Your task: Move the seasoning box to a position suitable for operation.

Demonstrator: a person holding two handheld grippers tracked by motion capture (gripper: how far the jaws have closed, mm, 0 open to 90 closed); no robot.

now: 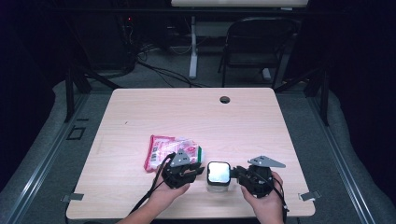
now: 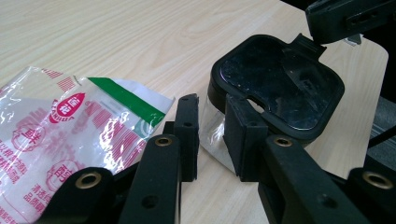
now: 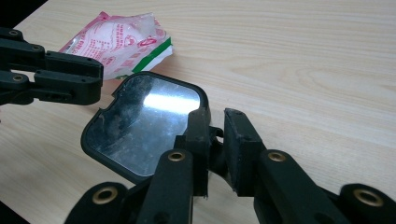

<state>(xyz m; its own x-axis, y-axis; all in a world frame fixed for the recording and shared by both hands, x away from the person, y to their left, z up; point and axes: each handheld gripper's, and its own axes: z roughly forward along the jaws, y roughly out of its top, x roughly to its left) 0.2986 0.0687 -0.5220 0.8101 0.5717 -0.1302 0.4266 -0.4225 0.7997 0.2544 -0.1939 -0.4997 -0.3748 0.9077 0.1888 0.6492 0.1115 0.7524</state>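
Note:
A small clear container (image 1: 218, 175) with a square black lid (image 2: 275, 79) stands near the table's front edge, between my two grippers. My left gripper (image 1: 198, 169) is at its left side; in the left gripper view (image 2: 212, 100) the jaws stand closed around the clear corner of the body. From the right, my right gripper (image 1: 235, 172) meets the lid, and its jaws (image 3: 215, 114) pinch a small tab on the lid's rim (image 3: 140, 121). A pink and white plastic bag (image 1: 163, 151) with a green stripe lies flat just left of the container.
The light wooden table (image 1: 187, 112) has a cable hole (image 1: 225, 99) near its far edge. A folding chair (image 1: 257, 42) and a desk leg stand on the floor beyond it. Dark curtains close both sides.

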